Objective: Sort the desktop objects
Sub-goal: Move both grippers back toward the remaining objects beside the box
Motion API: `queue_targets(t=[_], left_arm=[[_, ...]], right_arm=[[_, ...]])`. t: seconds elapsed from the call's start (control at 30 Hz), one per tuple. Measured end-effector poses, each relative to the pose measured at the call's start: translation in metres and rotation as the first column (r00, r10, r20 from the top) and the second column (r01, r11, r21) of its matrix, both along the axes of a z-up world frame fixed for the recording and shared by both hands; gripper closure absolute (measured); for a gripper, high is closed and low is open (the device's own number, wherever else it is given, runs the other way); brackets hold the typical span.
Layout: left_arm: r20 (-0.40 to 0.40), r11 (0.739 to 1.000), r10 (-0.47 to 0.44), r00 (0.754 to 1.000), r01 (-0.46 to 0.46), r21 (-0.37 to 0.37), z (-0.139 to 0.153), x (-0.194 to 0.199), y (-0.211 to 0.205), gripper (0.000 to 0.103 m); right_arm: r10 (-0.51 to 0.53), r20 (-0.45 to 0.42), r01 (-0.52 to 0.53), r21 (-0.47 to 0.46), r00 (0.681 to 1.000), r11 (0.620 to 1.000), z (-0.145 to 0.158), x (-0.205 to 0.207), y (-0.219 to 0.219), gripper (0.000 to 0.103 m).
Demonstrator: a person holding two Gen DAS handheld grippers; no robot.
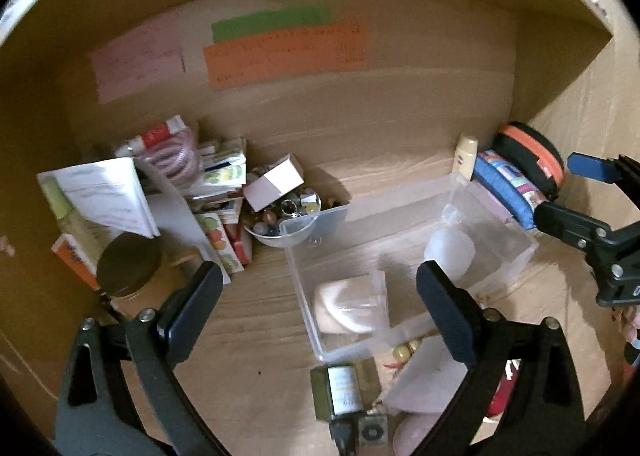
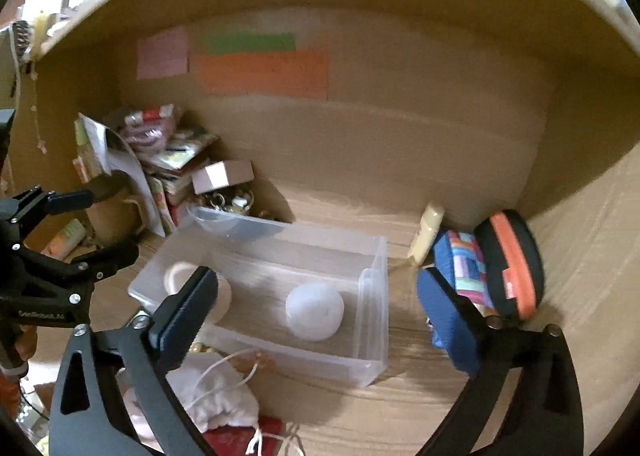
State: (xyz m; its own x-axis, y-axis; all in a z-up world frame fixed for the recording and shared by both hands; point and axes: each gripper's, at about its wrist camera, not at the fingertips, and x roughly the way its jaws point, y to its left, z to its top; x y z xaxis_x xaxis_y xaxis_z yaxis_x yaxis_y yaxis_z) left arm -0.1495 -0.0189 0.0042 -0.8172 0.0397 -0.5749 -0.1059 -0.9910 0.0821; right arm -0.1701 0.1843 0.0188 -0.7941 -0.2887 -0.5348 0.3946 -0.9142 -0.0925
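Both grippers, left (image 1: pixel 320 292) & right (image 2: pixel 316 296), wide open, empty; clear bin (image 2: pixel 376 256) just ahead w/ white ball (image 2: pixel 315 310), could get nudged.

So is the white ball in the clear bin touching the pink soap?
Apart. The left wrist view shows bare bin floor between the white ball and the pink soap.

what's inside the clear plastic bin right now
Inside the clear bin sit a white round ball-like item and a pale pinkish object; the right gripper's finger partly hides the pinkish one.
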Motion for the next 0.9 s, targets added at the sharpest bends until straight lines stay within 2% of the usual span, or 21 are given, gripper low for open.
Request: queue_targets(t=[0.3, 0.4, 0.63, 0.8, 0.9], left_arm=[[-0.049, 1.000, 0.004, 0.999, -0.003, 0.031, 0.016, 0.046, -0.010, 0.002], [-0.057, 0.999, 0.002, 0.998, 0.001, 0.052, 0.019, 0.059, -0.015, 0.002], [-0.072, 0.996, 0.003, 0.997, 0.004, 0.094, 0.020, 0.085, -0.026, 0.001], [-0.042, 0.995, 0.017, 0.999, -0.013, 0.100, 0.004, 0.095, -0.032, 0.001], [0.003, 0.995, 0.022, 1.000, -0.022, 0.094, -0.013, 0.096, -0.034, 0.001]], right_arm=[[0.019, -0.100, -0.015, 0.043, 0.995, 0.999, 0.013, 0.060, -0.007, 0.000], [0.050, -0.076, -0.048, 0.031, 0.996, 0.998, 0.007, 0.071, -0.010, 0.000], [0.027, -0.045, -0.023, 0.094, 0.999, 0.995, -0.017, 0.089, -0.019, 0.000], [0.009, -0.021, -0.007, 0.102, 1.000, 0.995, -0.033, 0.098, -0.016, 0.000], [-0.003, -0.016, 0.004, 0.106, 1.000, 0.994, -0.042, 0.105, -0.013, 0.000]])
